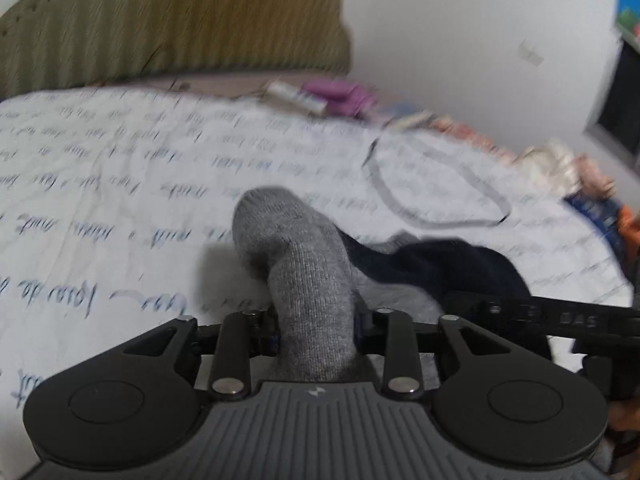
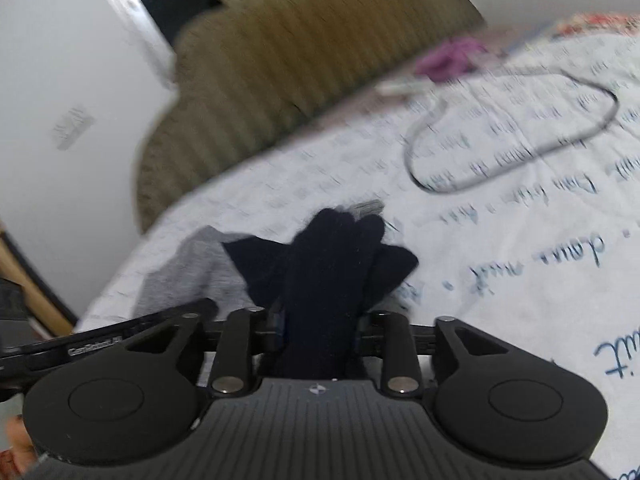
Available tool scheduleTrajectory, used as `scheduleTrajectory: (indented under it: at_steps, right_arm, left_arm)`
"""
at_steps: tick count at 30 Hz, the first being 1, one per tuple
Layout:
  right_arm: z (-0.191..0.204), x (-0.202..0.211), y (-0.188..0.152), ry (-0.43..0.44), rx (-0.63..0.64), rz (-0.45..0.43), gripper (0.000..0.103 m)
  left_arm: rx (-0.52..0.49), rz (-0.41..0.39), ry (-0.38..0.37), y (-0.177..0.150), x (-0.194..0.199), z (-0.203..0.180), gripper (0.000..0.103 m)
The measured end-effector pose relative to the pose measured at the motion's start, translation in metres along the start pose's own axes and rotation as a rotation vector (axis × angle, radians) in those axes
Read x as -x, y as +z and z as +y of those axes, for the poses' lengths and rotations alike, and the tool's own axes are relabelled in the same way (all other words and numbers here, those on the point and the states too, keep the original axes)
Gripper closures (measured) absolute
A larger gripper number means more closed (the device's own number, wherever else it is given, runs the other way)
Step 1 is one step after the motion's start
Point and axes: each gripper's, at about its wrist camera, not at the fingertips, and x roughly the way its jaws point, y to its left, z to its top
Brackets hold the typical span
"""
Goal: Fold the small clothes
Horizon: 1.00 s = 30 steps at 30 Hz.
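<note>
In the left wrist view a grey knitted sock (image 1: pixel 288 240) rises bunched from between the jaws of my left gripper (image 1: pixel 316 320), which is shut on it; the cloth hides the fingertips. To its right a dark navy cloth (image 1: pixel 452 268) lies on a pale grey garment (image 1: pixel 396 300). In the right wrist view my right gripper (image 2: pixel 320 328) is shut on a dark navy sock (image 2: pixel 336 256), whose bunched end sticks up past the jaws. The pale grey garment (image 2: pixel 188 276) lies to its left on the sheet. Each gripper's black frame shows at the edge of the other's view.
Everything sits on a bed with a white sheet printed with blue handwriting (image 1: pixel 120 184). An olive ribbed headboard (image 1: pixel 180 20) stands behind. A grey cable loop (image 1: pixel 436 188) lies on the sheet. A purple item (image 1: pixel 340 96) and clutter (image 1: pixel 568 168) line the far edge by the wall.
</note>
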Motion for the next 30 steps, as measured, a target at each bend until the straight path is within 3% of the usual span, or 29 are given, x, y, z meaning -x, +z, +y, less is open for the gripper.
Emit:
scheduleTrajectory:
  at_steps: [1,3,4,5,10,14,17,18,19,21,22,23,27,30]
  right_arm:
    - [-0.002,0.005,-0.002,-0.017,-0.011,0.001,0.04]
    - [-0.003,0.023,-0.008,-0.028,0.002,-0.018,0.034]
    - [-0.003,0.034,-0.012,-0.032,0.002,-0.022,0.031]
    - [-0.005,0.044,-0.018,-0.03,-0.009,-0.022,0.03]
    - [-0.019,0.085,-0.054,0.027,-0.116,0.034,0.015]
    - [-0.022,0.102,-0.088,0.115,-0.181,0.065,0.015]
    - [-0.014,0.109,-0.103,0.146,-0.158,0.067,0.028]
    - [-0.011,0.107,-0.106,0.136,-0.148,0.067,0.038]
    - [-0.008,0.104,-0.108,0.118,-0.14,0.073,0.053]
    - [-0.007,0.099,-0.111,0.108,-0.151,0.087,0.076]
    - [-0.008,0.096,-0.112,0.123,-0.163,0.092,0.081]
    - [-0.007,0.097,-0.114,0.129,-0.166,0.087,0.081]
    - [0.002,0.112,-0.116,0.159,-0.166,0.038,0.084]
    - [0.015,0.119,-0.118,0.053,-0.055,0.027,0.083]
  left_arm:
    - [0.001,0.002,0.009,-0.001,0.003,0.001,0.063]
    - [-0.025,-0.029,0.028,-0.008,0.021,0.002,0.046]
    - [-0.041,-0.038,0.05,-0.013,0.032,0.002,0.033]
    - [-0.05,-0.045,0.07,-0.019,0.043,0.002,0.028]
    - [-0.005,0.008,-0.025,-0.058,0.087,0.012,0.027]
    - [0.099,0.086,-0.131,-0.091,0.099,0.023,0.027]
    - [0.127,0.077,-0.174,-0.102,0.103,0.023,0.03]
    - [0.121,0.08,-0.192,-0.104,0.103,0.022,0.034]
    - [0.116,0.092,-0.214,-0.104,0.102,0.019,0.05]
    - [0.104,0.105,-0.203,-0.104,0.099,0.016,0.065]
    - [0.093,0.101,-0.195,-0.105,0.1,0.014,0.076]
    - [0.097,0.094,-0.188,-0.105,0.102,0.015,0.082]
    - [0.175,0.064,-0.187,-0.104,0.118,0.025,0.085]
    - [0.147,0.056,-0.147,-0.107,0.125,0.024,0.085]
